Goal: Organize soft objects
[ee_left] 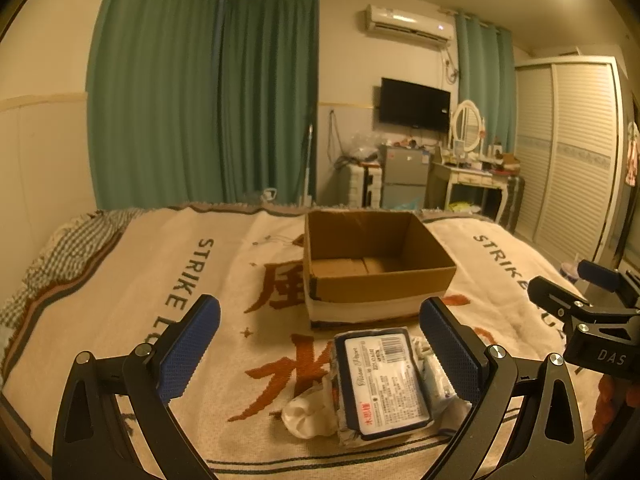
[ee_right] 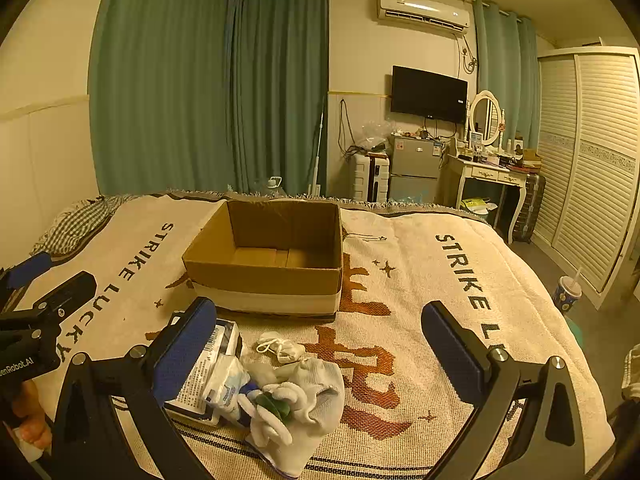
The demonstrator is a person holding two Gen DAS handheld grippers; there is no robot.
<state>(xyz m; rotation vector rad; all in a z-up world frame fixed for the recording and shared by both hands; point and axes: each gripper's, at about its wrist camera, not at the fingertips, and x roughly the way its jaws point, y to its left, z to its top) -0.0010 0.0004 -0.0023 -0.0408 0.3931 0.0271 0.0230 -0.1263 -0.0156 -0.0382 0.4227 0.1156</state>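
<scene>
An open, empty cardboard box stands on the bed; it also shows in the right wrist view. In front of it lies a tissue pack with a white label, beside white socks. In the right wrist view the pack lies left of a pile of white socks and cloth, with a small white face mask behind. My left gripper is open above the pack. My right gripper is open above the sock pile. Each gripper shows in the other's view.
A cream blanket with "STRIKE LUCKY" lettering covers the bed. A checked pillow lies at the far left. Beyond the bed are green curtains, a small fridge, a dressing table and a wardrobe. A paper cup stands on the floor.
</scene>
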